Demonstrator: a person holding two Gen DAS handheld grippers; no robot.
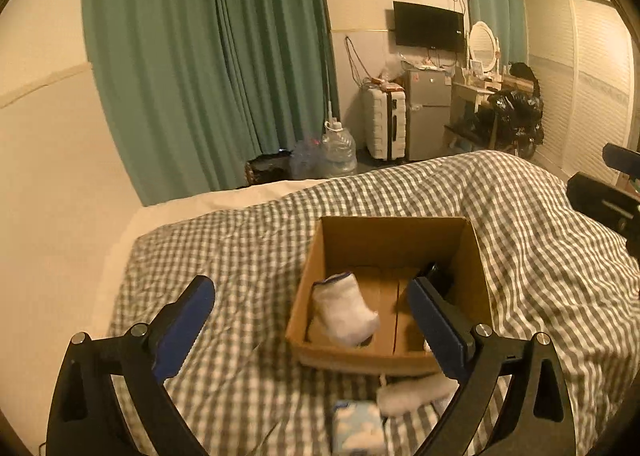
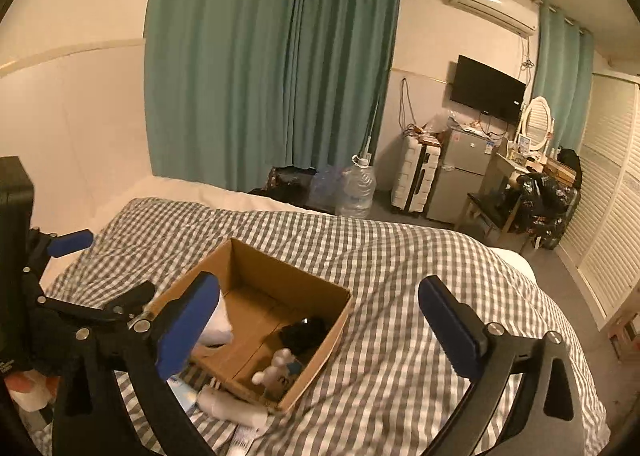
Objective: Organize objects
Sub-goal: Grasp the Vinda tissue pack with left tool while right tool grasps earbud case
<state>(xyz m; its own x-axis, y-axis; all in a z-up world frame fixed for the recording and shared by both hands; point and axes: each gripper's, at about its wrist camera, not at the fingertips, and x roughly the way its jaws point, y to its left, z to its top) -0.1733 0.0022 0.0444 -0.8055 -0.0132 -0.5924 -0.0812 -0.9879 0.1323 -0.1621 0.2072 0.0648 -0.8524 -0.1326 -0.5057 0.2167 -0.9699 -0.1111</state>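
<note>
One view only — toy inside box

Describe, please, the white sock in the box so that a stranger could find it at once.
Start at the checked bedspread and find the open cardboard box on it. The white sock lies at the box's left side as the left camera sees it; it is the only pale cloth there, apart from the dark item opposite.
</note>
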